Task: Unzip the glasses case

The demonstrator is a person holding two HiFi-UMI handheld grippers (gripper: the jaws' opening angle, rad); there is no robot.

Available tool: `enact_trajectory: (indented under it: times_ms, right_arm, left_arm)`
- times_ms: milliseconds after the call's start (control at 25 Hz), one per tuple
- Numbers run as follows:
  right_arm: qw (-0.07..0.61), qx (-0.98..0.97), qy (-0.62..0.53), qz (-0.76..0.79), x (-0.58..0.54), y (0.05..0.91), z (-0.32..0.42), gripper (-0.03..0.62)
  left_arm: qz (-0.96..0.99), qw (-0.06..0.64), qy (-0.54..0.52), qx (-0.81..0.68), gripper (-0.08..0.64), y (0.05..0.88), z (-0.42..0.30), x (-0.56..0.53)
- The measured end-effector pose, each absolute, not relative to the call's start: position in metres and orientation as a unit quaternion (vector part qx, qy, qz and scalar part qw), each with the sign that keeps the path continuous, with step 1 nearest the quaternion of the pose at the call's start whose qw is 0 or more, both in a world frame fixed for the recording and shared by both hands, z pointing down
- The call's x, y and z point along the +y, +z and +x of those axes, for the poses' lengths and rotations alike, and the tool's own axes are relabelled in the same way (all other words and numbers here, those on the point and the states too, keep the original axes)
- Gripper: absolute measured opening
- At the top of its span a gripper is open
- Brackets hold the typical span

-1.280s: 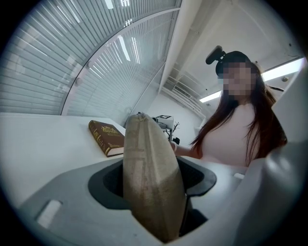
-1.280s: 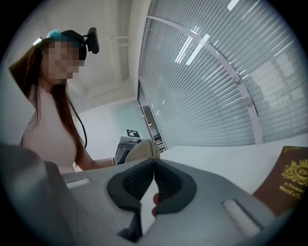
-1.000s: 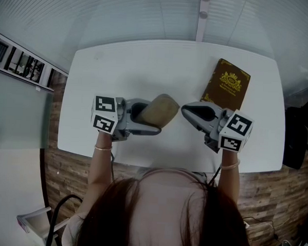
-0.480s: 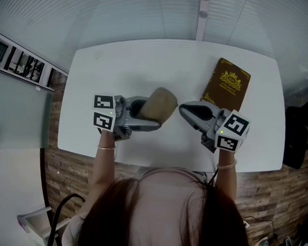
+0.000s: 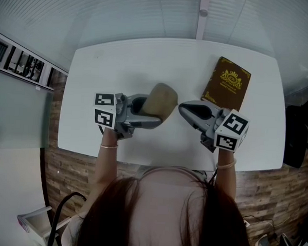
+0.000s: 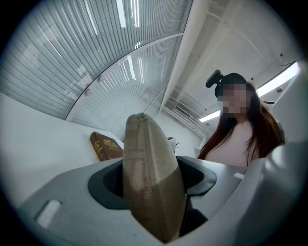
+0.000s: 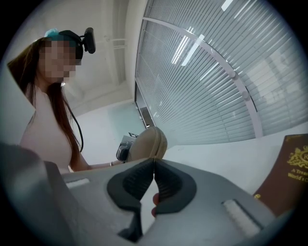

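Tan fabric glasses case (image 5: 160,101) looks light and stiff; the left gripper (image 5: 153,115) clamps its middle. Right gripper (image 5: 180,108), clenched shut beside its end, likely needs the small zipper pull.

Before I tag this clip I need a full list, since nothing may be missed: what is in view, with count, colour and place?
glasses case: one, tan, clamped in the left tongs over the table's middle.
book: one, brown with a gold emblem, flat on the table's far right.
table: one, white, in front of the person.
floor: brown wood planks, along the table's near side.
left tongs: one, grey with a black-and-white marker cube, shut on the glasses case.
right tongs: one, same colours, jaws together on nothing, pointing towards the case.
person: one, long dark hair, at the table's near edge.
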State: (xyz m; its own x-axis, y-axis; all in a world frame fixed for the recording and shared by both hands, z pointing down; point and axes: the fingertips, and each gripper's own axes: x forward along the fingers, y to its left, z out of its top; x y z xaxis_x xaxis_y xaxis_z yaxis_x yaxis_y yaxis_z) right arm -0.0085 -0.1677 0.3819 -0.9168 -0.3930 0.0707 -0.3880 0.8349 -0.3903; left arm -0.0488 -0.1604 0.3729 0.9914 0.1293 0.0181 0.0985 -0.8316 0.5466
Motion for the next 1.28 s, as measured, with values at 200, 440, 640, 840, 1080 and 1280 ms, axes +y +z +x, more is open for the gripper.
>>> enact_trajectory:
  times_ms: [200,440,640,840,1080,1280]
  right_arm:
    - [0.005,0.957,-0.204,-0.205,-0.167,0.383,-0.012,0.006]
    - [0.007,0.956,-0.21,-0.207,-0.168,0.383,-0.011,0.006]
    - [0.007,0.956,-0.212,-0.203,-0.167,0.386,-0.013,0.006]
    - [0.004,0.956,-0.215,-0.202,-0.167,0.389,-0.014,0.006]
    - [0.005,0.955,-0.218,-0.201,-0.167,0.391,-0.015,0.006]
    - [0.006,0.955,-0.219,-0.199,-0.166,0.391,-0.016,0.006]
  left_arm:
    - [0.954,0.294,0.008,0.052,0.299,0.371,-0.05,-0.164]
    - [0.951,0.306,-0.01,0.047,0.299,0.371,-0.049,-0.167]
    - [0.947,0.316,-0.032,0.043,0.299,0.369,-0.048,-0.171]
    - [0.945,0.322,-0.038,0.037,0.299,0.371,-0.049,-0.172]
    - [0.942,0.331,-0.054,0.03,0.299,0.371,-0.049,-0.176]
    - [0.936,0.342,-0.076,0.026,0.299,0.369,-0.05,-0.18]
